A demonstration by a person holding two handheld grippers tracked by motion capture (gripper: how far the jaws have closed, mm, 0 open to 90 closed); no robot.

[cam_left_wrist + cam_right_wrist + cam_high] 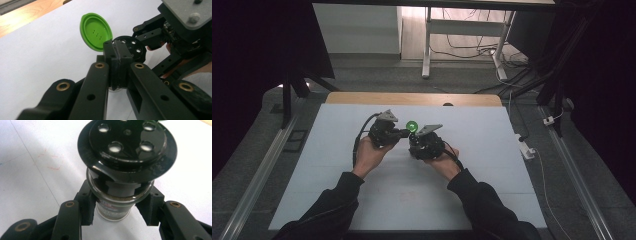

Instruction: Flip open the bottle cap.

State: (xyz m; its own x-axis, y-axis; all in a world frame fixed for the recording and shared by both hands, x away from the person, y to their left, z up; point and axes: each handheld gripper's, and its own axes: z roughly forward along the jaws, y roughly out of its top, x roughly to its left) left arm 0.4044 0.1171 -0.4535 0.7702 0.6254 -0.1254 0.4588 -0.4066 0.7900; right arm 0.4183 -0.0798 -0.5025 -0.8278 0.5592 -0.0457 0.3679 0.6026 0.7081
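Note:
A small glass jar (113,207) with a black shaker top (127,150) full of holes stands between the pads of my right gripper (117,210), which is shut on its neck. The jar's green flip lid (95,31) stands open beside the black top (132,47). My left gripper (117,53) has its pads pressed together at the lid's lower rim, which vanishes behind them. In the high view both grippers meet mid-table, the left gripper (403,132) reaching right to the green lid (412,125) and the right gripper (418,141) just below it.
A white sheet (462,190) covers the table, with a wooden strip (412,98) along its far edge. Beyond it are the white legs of a desk (427,50) and cables on the floor (522,85). Metal rails (257,180) run along both sides.

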